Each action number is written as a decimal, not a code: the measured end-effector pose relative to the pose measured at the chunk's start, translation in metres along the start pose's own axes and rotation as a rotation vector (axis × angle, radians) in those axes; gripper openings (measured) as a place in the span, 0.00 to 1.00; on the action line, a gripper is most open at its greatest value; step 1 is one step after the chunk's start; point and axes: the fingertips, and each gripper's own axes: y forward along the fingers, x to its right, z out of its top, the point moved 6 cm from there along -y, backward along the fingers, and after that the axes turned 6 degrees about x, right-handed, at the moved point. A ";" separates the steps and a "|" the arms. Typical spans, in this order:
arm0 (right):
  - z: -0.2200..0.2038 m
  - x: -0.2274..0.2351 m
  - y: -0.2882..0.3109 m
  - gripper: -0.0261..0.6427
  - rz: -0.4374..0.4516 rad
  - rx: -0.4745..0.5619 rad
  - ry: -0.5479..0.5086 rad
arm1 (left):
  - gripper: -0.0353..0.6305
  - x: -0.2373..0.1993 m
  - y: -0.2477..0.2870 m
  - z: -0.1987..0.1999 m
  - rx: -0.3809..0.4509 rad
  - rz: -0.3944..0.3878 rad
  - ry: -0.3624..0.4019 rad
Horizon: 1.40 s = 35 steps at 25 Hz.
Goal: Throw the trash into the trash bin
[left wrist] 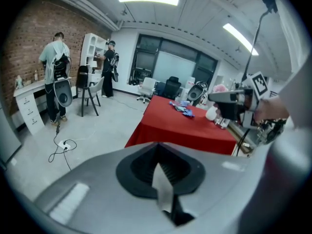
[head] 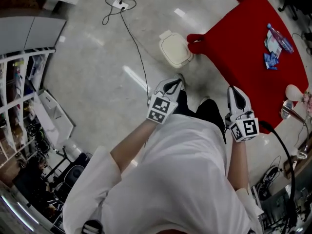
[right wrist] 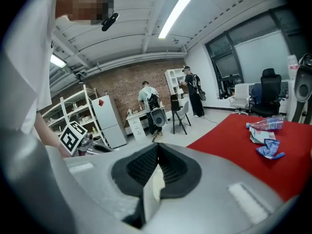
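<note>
On a polished office floor, the trash bin (head: 175, 50) is standing left of the red table (head: 234, 48) bearing trash (head: 271, 43) far right, while the left gripper (head: 171, 85) and right gripper (head: 236, 94) are hovering near, pinched shut and empty, likely to shove wrappers off unless opened.

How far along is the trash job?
Done: nothing visible. The bottle and blue wrappers lie on the red table. In hand: nothing. The left tongs and right tongs are both shut and empty, and neither touches the trash. Left: grab each piece and drop it in the white-lidded bin beside the table corner.
</note>
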 end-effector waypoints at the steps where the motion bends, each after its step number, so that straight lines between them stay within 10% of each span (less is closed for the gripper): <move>1: -0.004 0.002 0.005 0.04 -0.007 -0.009 0.002 | 0.06 -0.005 0.007 -0.005 -0.011 0.000 -0.007; 35: -0.180 0.108 0.104 0.04 0.163 -0.232 0.090 | 0.06 -0.078 0.275 -0.264 -0.286 0.278 -0.091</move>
